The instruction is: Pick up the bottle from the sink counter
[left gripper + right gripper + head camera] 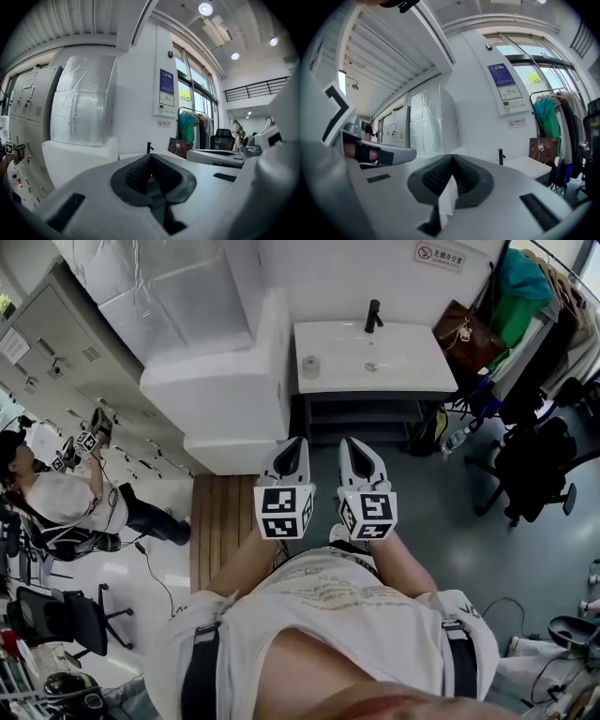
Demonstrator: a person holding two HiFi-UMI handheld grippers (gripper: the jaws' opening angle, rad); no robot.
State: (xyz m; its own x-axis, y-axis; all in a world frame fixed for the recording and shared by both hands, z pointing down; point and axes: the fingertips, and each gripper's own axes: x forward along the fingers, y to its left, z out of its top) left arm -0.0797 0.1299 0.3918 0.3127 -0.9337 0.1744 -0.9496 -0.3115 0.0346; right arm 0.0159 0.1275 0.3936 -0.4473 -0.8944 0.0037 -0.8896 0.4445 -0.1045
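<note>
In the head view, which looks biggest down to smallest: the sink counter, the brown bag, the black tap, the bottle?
1. sink counter
2. brown bag
3. black tap and bottle: both small, about alike, so I won't rank them.

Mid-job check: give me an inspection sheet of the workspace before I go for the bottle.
Surface: white sink counter, ahead of both grippers, with a black faucet at its back.
Job's things: bottle, small and pale, on the counter's left end, untouched.
Clutter: nothing seen on the counter besides the bottle.
Grippers: left gripper and right gripper side by side, jaws together, nothing held.
Cables: thin cable on the floor at left.
Surroundings: seated person at left; wooden mat below the grippers; brown bag, hanging clothes and chair at right.
</note>
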